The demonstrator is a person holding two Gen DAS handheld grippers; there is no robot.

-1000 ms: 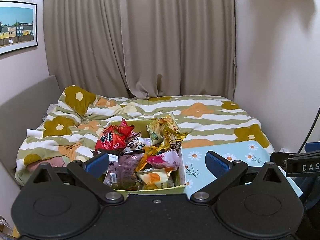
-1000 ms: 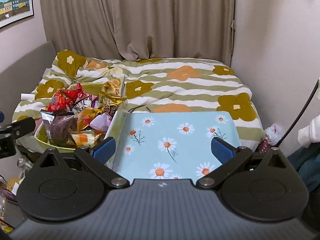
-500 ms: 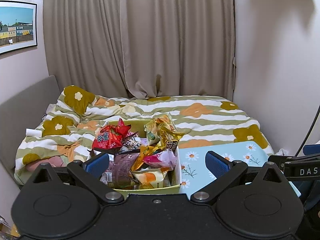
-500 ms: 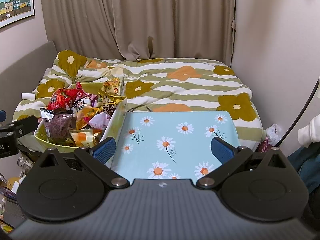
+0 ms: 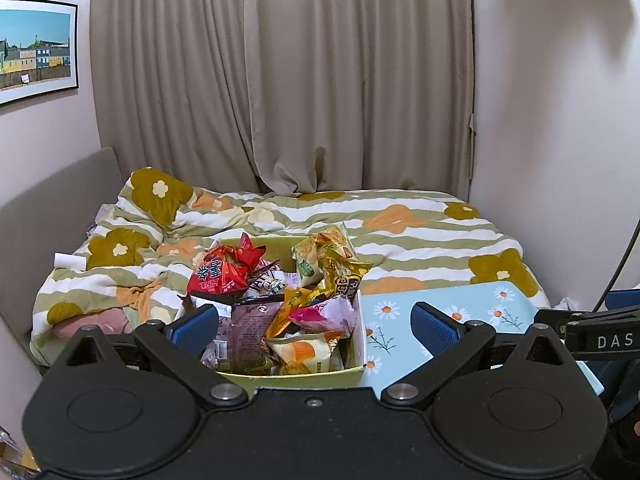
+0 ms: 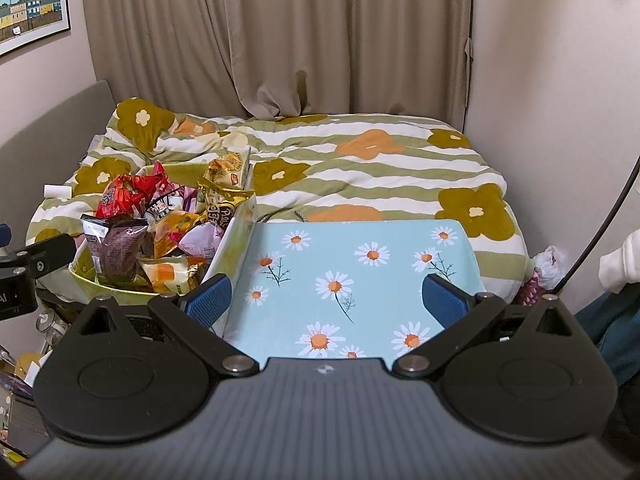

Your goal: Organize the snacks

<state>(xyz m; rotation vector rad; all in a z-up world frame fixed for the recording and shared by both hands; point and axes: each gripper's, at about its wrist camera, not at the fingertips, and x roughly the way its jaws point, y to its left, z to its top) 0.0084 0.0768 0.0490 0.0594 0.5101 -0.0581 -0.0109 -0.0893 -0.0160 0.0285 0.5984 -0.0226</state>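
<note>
Both grippers, left [image 5: 314, 322] and right [image 6: 326, 294], gape wide, empty; yellow-green cardboard box [image 5: 296, 376] brims with snack packets, red crinkly bag [image 5: 224, 270] showing white characters.

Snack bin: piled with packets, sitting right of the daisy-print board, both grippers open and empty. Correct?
Not quite. The snack bin sits left of the daisy-print board, not right; the right wrist view shows it plainly. The rest holds: the bin is piled with packets, and the left gripper and right gripper are both open and empty.
</note>
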